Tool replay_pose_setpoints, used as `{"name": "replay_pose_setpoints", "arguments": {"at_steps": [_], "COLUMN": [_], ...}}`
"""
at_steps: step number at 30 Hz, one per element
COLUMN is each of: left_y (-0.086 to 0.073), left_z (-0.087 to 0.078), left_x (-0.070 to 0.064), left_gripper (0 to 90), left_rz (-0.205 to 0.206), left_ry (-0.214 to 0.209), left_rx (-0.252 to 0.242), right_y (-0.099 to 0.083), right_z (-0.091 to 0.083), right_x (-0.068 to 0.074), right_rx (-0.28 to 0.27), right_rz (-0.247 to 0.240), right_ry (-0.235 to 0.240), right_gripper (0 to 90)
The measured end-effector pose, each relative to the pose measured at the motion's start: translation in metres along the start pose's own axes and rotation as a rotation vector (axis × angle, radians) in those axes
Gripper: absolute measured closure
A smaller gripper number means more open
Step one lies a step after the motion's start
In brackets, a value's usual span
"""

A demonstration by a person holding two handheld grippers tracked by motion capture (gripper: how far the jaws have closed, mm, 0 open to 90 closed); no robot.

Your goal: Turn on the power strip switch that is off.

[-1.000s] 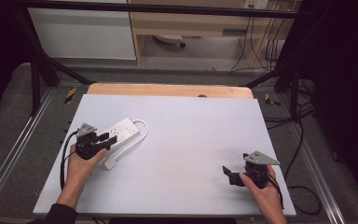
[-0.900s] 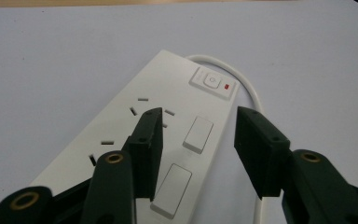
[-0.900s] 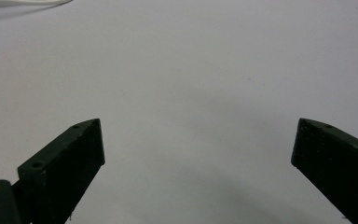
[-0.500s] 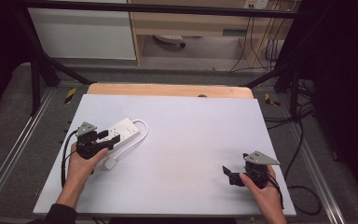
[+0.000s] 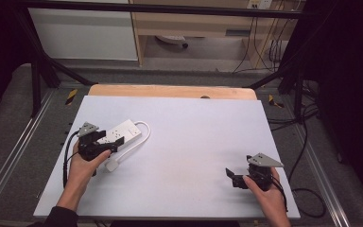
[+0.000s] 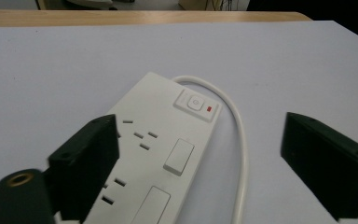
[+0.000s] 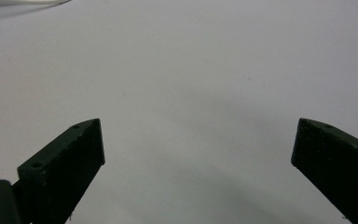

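Left gripper, jaws spread, straddles the white power strip at the table's left, apparently pre-grasp; next, closing on it. Right gripper rests spread apart, idle.

Left claw jaws spread wide, low; right claw jaws wide apart, hand-held.

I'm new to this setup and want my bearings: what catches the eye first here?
A white power strip with a looping cord lies on the left of the pale table. The left claw hangs open over it, jaws wide to either side. The right claw sits open near the table's right front edge.
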State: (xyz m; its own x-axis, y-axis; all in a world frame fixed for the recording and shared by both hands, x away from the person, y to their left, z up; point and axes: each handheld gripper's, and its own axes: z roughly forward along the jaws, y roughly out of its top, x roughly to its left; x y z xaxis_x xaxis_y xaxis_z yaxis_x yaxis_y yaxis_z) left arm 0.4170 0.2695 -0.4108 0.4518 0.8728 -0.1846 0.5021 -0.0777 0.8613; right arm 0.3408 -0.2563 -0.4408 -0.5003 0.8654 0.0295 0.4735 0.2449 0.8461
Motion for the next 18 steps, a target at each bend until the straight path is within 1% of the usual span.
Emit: {"name": "replay_pose_setpoints", "arguments": {"at_steps": [1,5,9,13,18], "left_y": [0.000,0.002,0.005,0.008,0.014], "left_z": [-0.001,-0.003,-0.006,-0.011,-0.021], "left_x": [0.000,-0.004,-0.008,-0.012,-0.016], "left_gripper": [8.7,8.6,6.0,6.0,6.1], "left_rz": [0.002,0.014,0.024,0.027,0.012], "left_ry": [-0.014,-0.032,-0.034,-0.036,-0.049], "left_rx": [-0.004,-0.026,-0.039,-0.055,-0.108], "right_y": [0.000,0.000,0.000,0.000,0.000], "right_z": [0.000,0.000,0.000,0.000,0.000], "right_x": [0.000,0.000,0.000,0.000,0.000], "right_rx": [0.001,0.000,0.002,0.002,0.001], "right_rz": [-0.001,-0.002,-0.001,-0.002,-0.003], "right_ry": [0.001,0.001,0.001,0.002,0.001], "right_gripper": [3.0,3.0,3.0,3.0,3.0]}}
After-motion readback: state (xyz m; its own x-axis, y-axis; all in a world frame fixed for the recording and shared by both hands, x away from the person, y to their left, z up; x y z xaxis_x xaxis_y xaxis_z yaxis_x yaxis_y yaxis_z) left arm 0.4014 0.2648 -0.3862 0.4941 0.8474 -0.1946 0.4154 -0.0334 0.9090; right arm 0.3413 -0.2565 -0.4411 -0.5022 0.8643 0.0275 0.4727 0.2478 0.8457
